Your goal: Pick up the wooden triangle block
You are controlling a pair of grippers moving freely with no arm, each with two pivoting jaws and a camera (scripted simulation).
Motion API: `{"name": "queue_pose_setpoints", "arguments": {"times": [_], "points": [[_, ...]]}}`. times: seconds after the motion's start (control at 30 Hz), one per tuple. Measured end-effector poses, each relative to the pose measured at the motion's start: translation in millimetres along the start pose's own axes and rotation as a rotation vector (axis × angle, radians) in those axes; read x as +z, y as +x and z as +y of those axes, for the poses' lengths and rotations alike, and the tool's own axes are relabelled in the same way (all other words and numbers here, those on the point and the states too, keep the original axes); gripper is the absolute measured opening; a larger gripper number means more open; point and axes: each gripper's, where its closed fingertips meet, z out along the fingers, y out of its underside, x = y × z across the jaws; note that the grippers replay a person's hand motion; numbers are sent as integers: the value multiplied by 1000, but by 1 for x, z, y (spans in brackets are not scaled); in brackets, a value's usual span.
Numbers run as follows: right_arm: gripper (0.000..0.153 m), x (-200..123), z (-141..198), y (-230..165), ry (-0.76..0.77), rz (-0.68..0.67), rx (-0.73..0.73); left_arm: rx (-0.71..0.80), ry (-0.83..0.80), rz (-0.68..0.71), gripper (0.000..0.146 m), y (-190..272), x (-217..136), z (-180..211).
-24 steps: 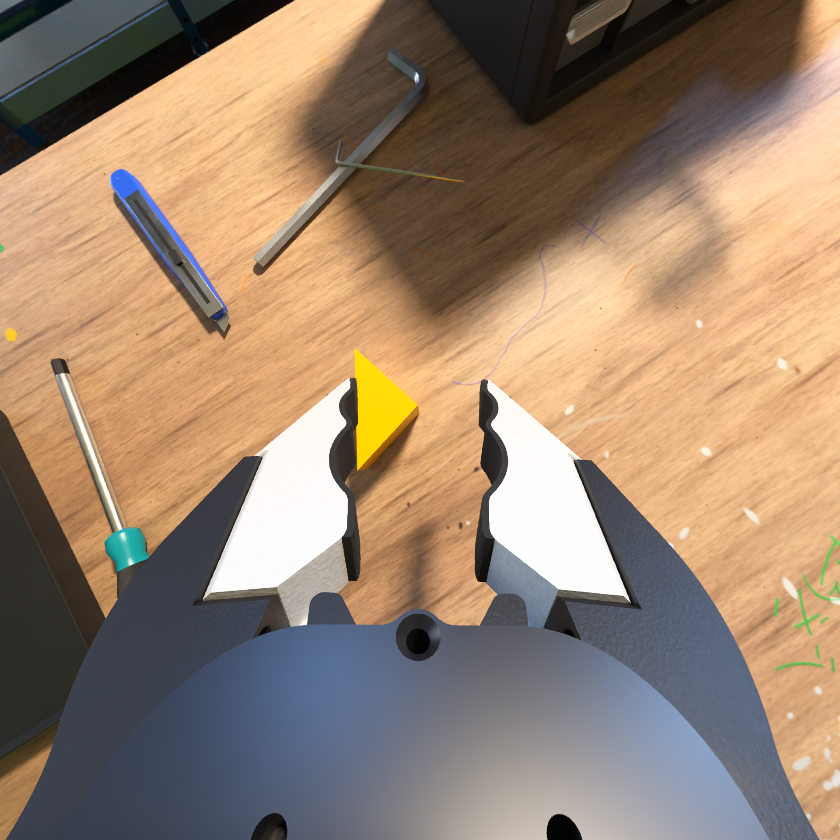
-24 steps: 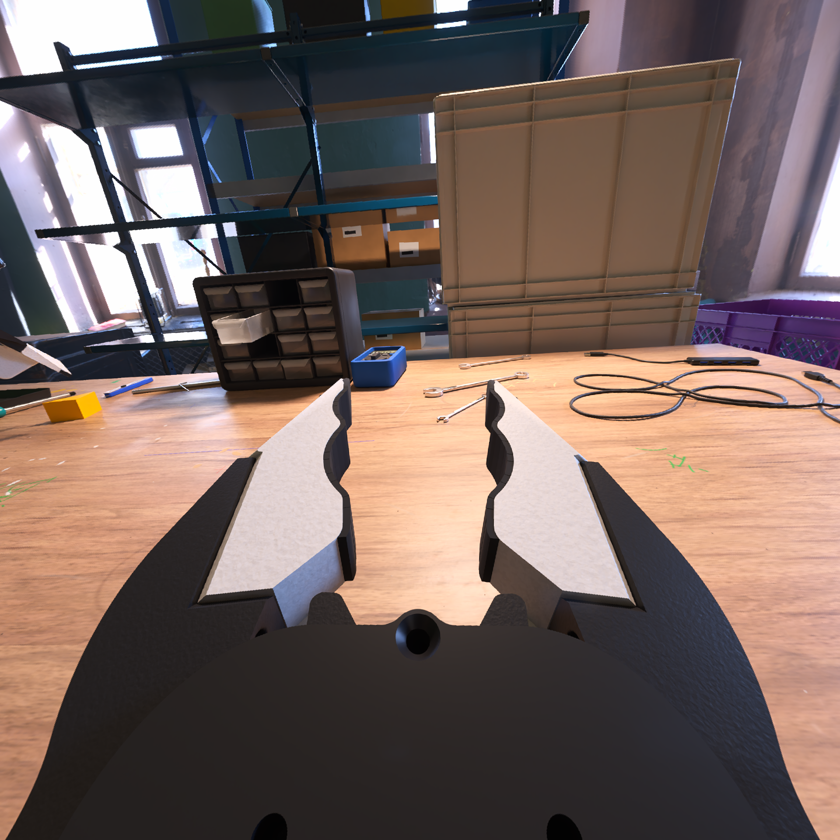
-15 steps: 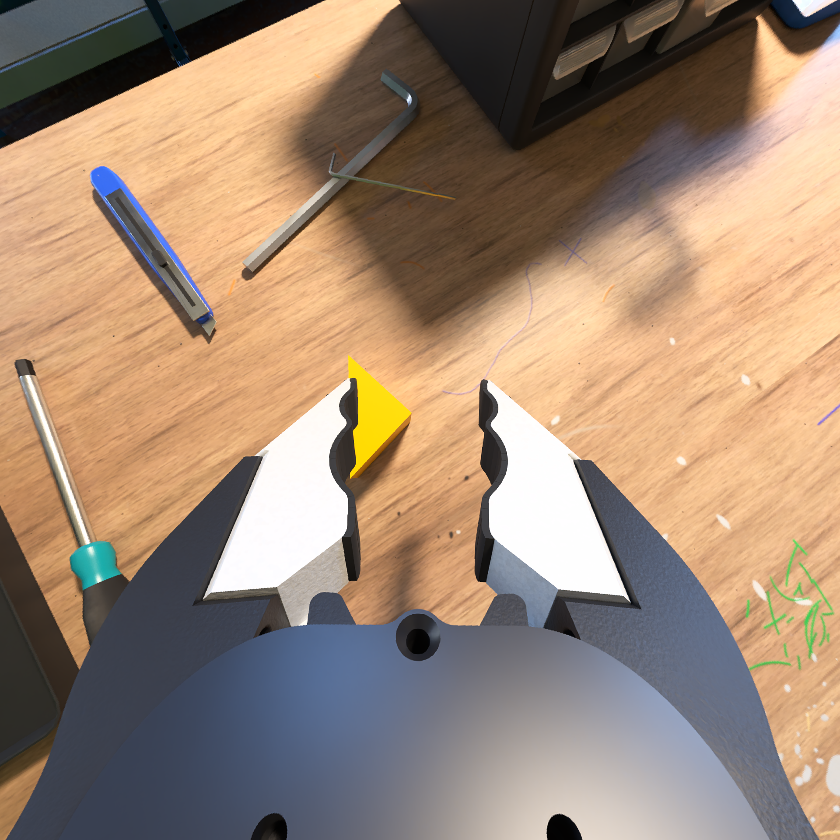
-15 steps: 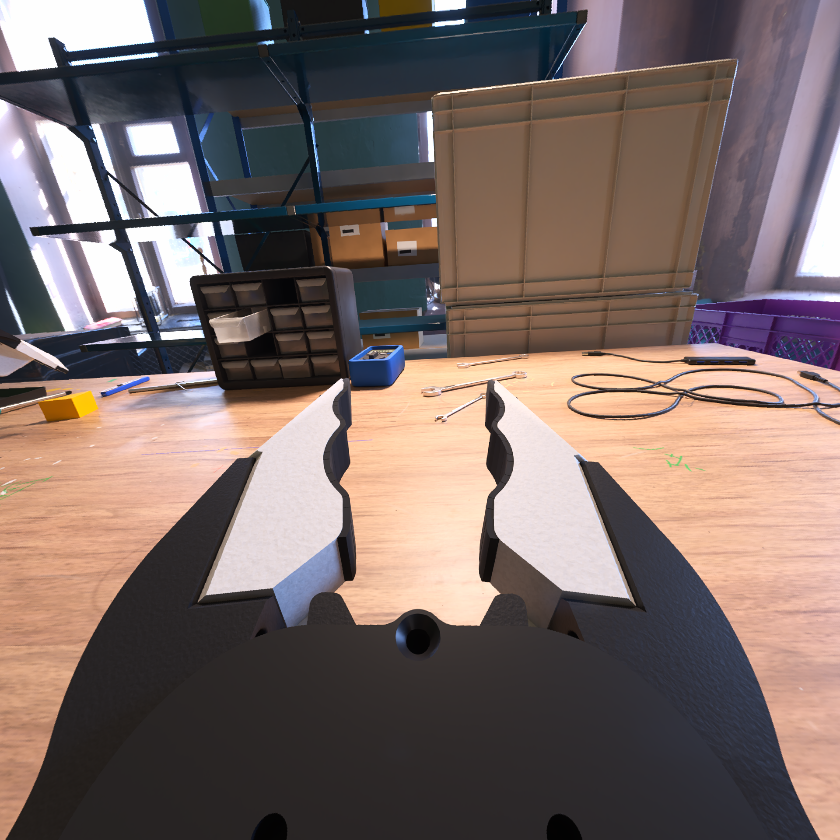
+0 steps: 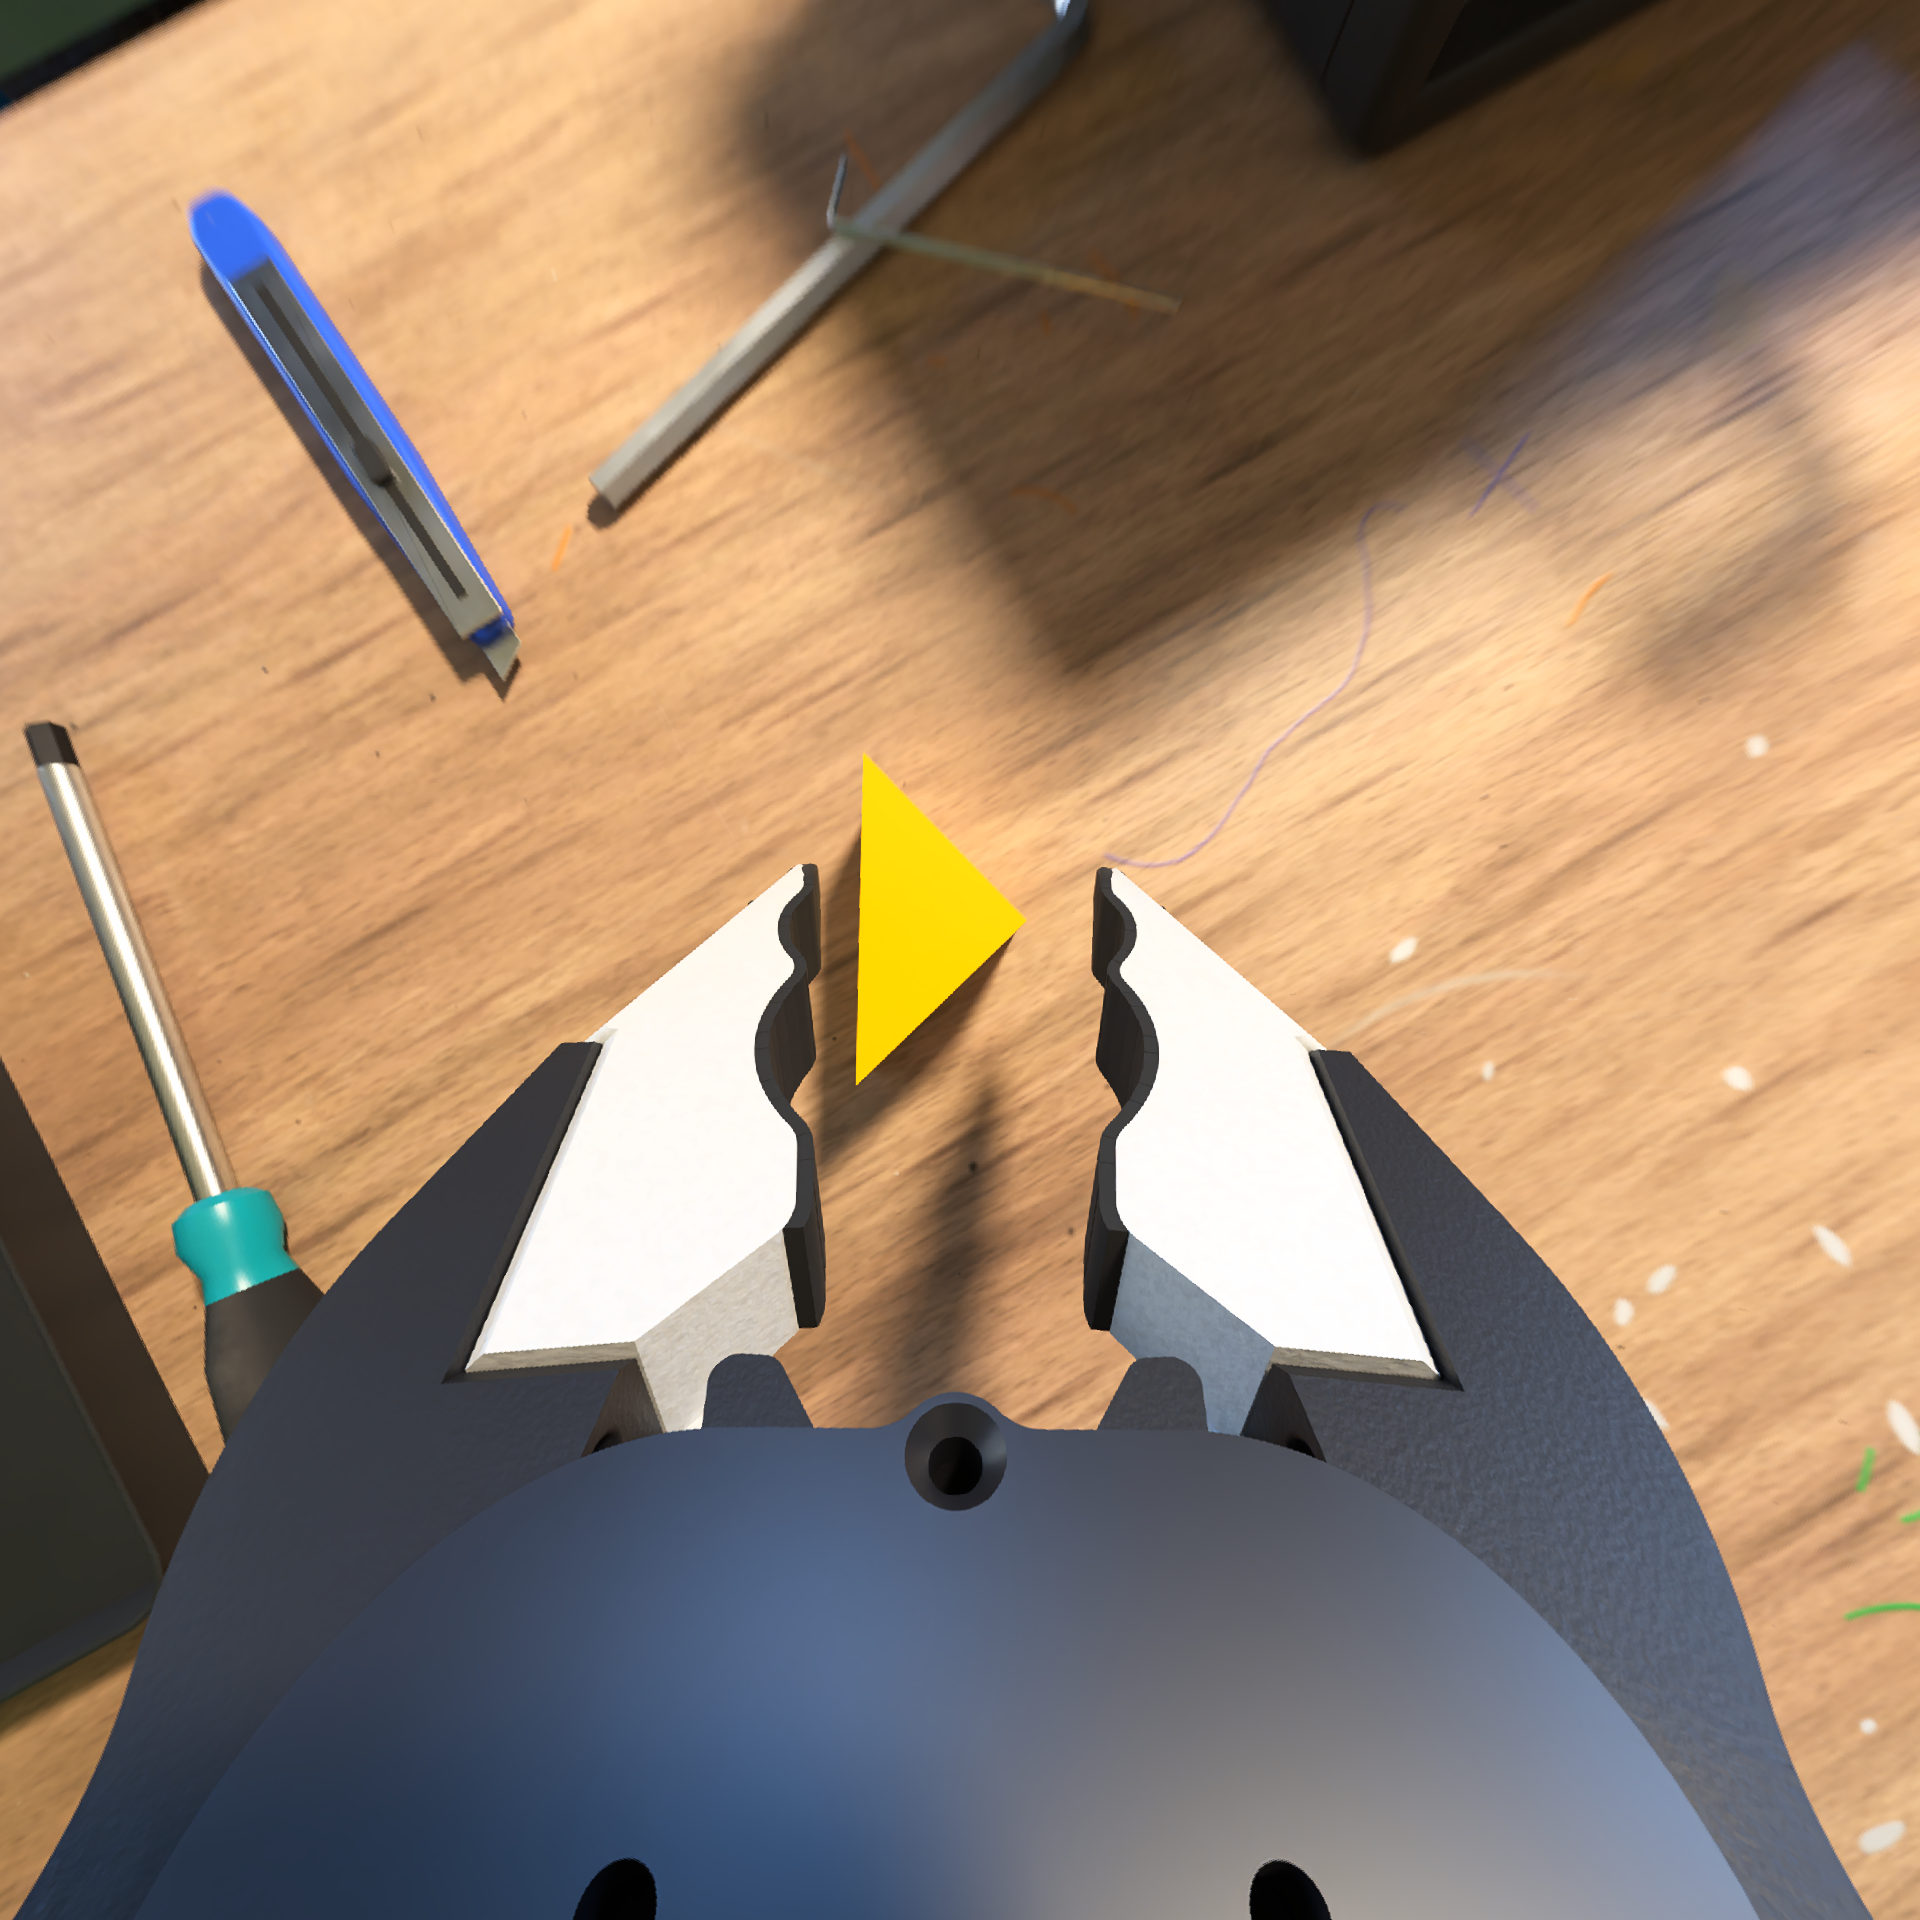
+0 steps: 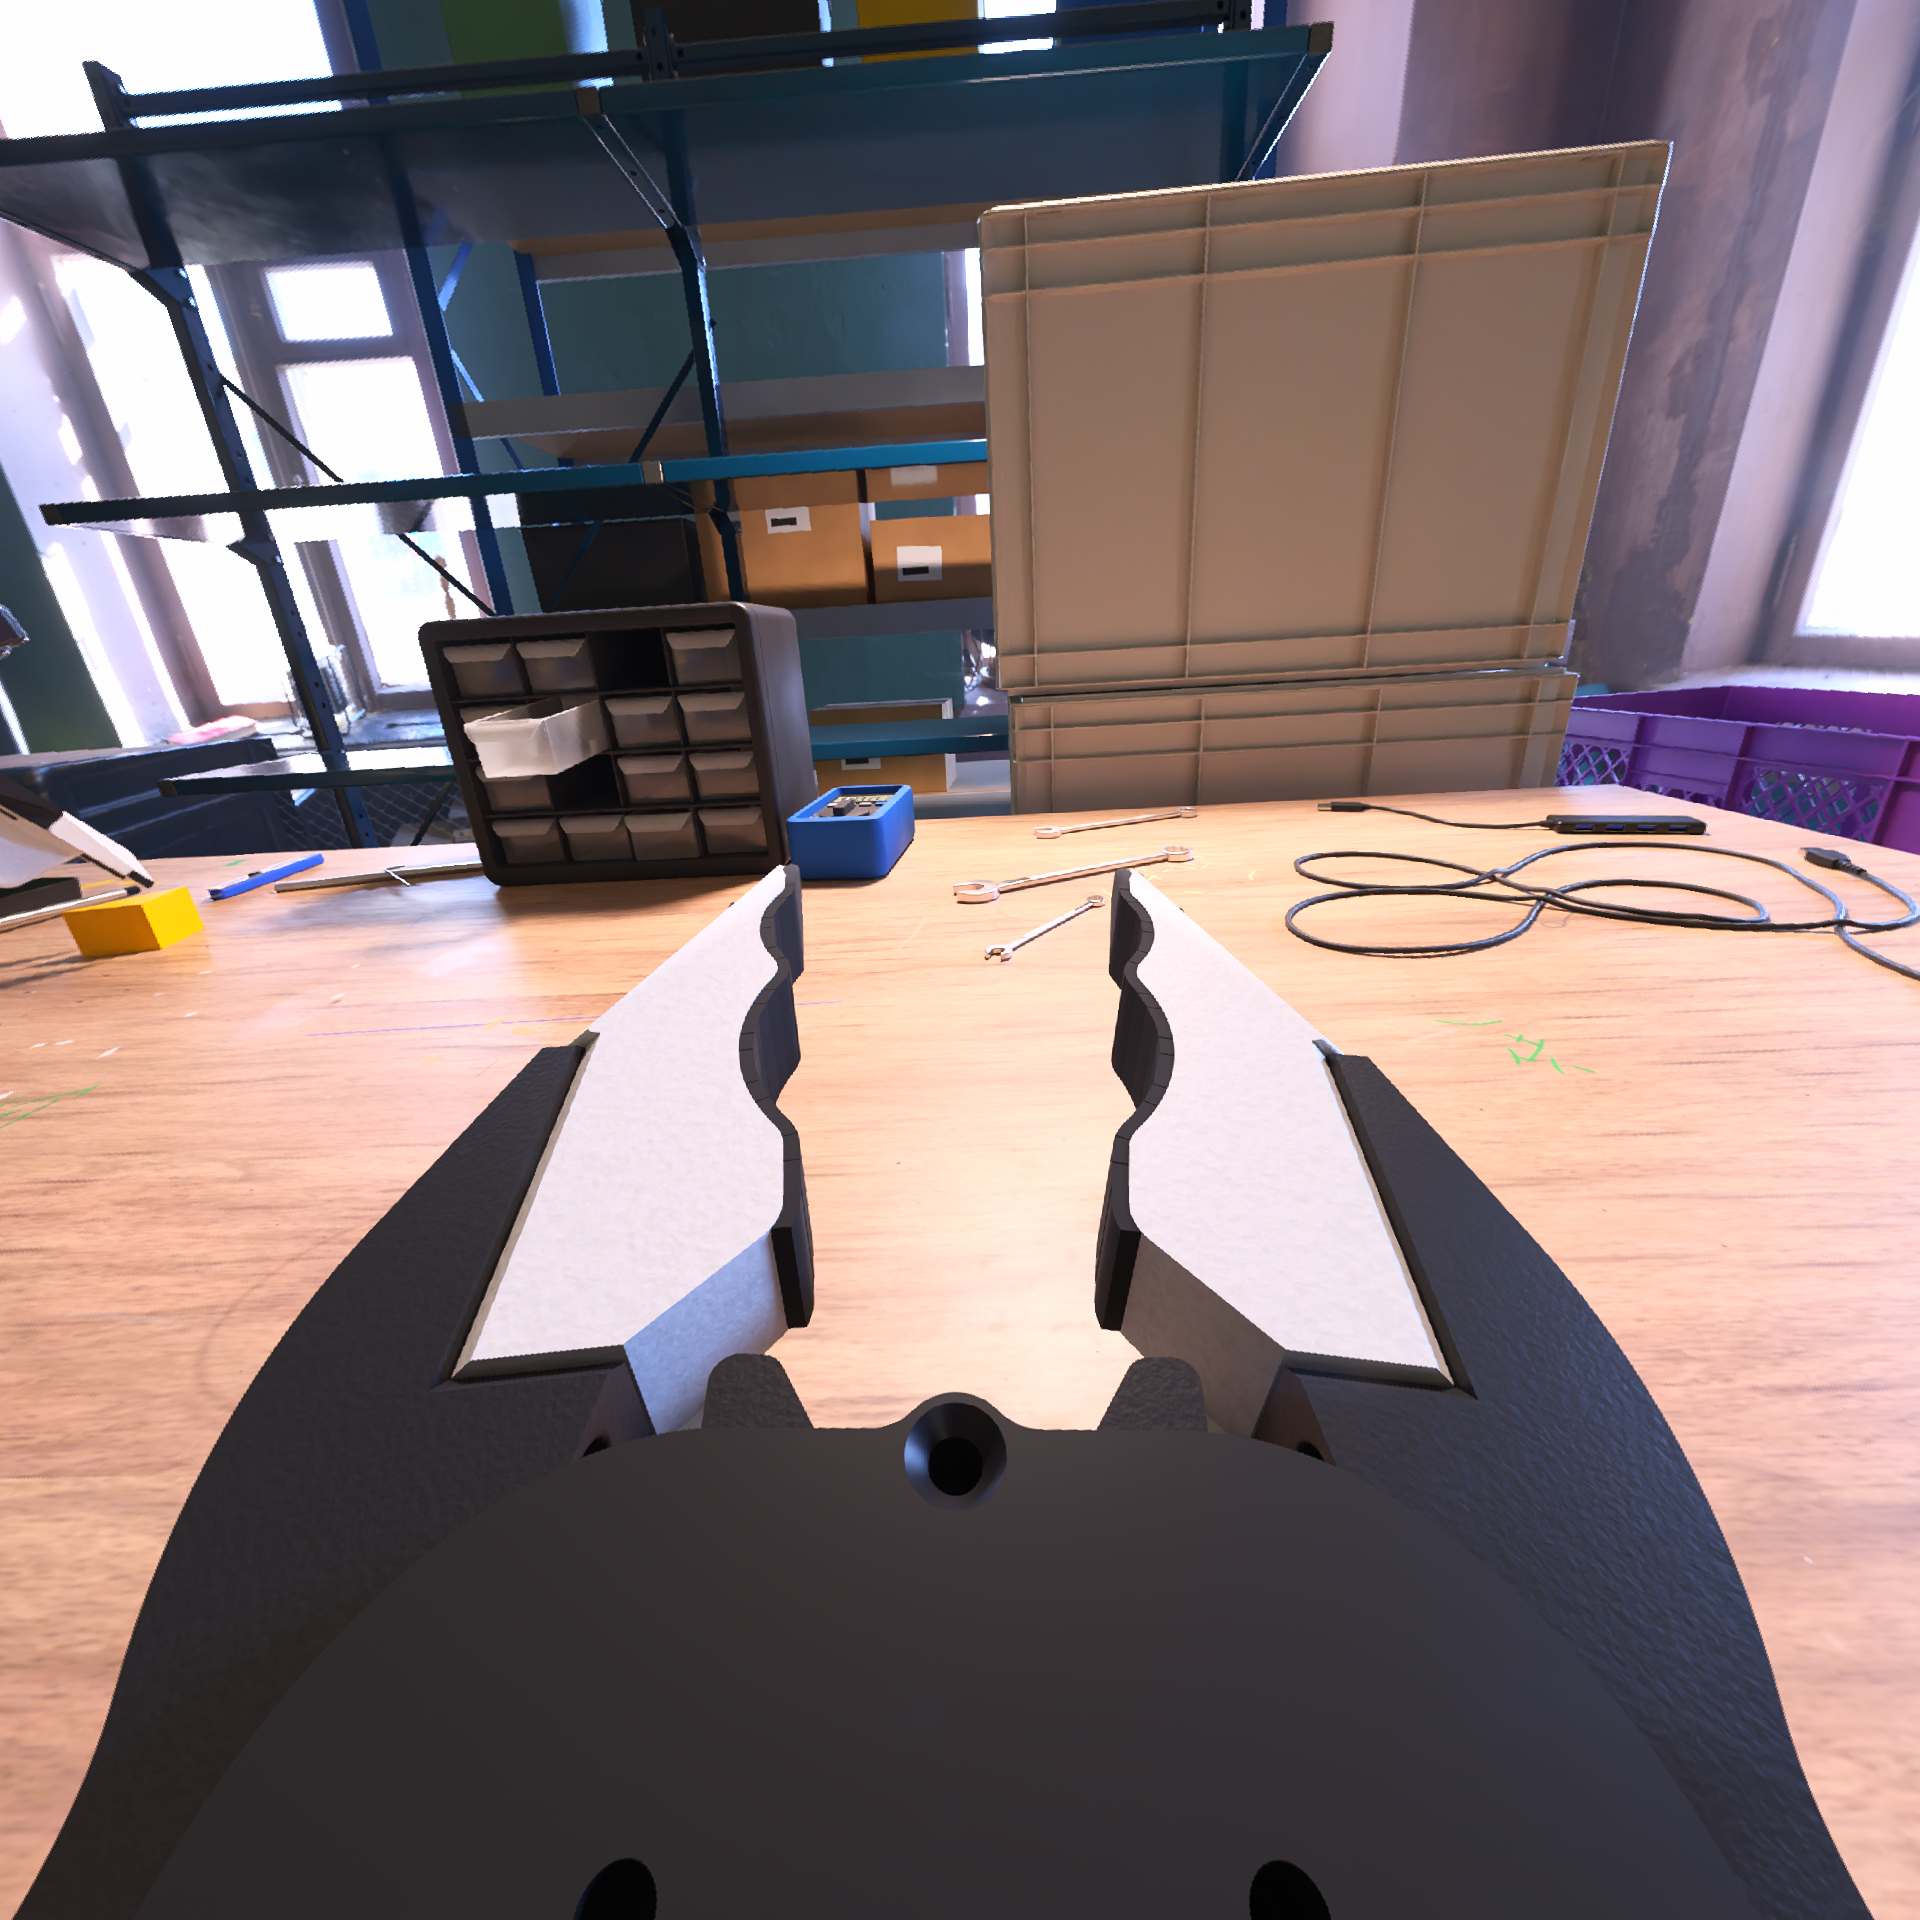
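L gripper [image 5: 954, 883] points down at the wooden bench [image 5: 1351, 935], jaws spread wide w/ the yellow wooden triangle block [image 5: 920, 925] lying flat on the bench between the fingertips — nearer the left finger, a gap showing on both sides, nothing pinched. Block's long straight edge faces the left finger, its point faces the right one. Beyond it: blue utility knife [image 5: 348, 426] and a grey hex key [image 5: 821, 281], both well apart from the block; screwdriver w/ teal collar [image 5: 156, 1049] off to the left.

R gripper [image 6: 956, 883] sits low over the same bench, looking level across it — jaws spread, empty. In its view the block [image 6: 135, 920] is far left, w/ the L gripper's white fingertip [image 6: 62, 836] just above it. Black drawer cabinet [image 6: 618, 743], small blue box [image 6: 852, 831], wrenches [image 6: 1070, 873] and a black cable [image 6: 1558, 899] lie further back.
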Motion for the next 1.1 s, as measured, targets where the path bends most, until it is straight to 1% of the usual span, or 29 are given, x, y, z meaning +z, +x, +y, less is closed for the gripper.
{"name": "queue_pose_setpoints", "arguments": {"times": [0.13,0.23,0.4,0.43,0.5,0.7,0.83,0.9,0.93,1.0,1.1], "points": [[60,-1,0,0,0,4,-5,12,-97,-27,56,-2,20,16],[60,-1,-1,0,4,3,-3,35,-128,-45,56,-2,26,21],[60,-1,-1,-1,2,-4,2,23,-144,-26,50,-1,26,25],[60,-1,-1,-1,2,-6,3,23,-145,-29,48,-3,25,25],[60,-1,-1,-1,3,-8,4,28,-144,-29,39,-4,24,26],[60,-2,-4,-2,14,-12,9,67,-142,-51,39,-7,17,25],[59,-2,-6,-2,27,-17,15,83,-81,-58,39,-4,-11,12],[59,-2,-8,-2,34,-21,21,110,-35,-45,39,5,-36,1],[59,-2,-9,-3,40,-25,23,139,0,-17,39,16,-52,-5],[59,-3,-13,-5,55,-38,25,235,83,98,39,51,-87,-14],[59,-4,-18,-14,73,-76,26,493,152,306,39,128,-136,-5]]}}
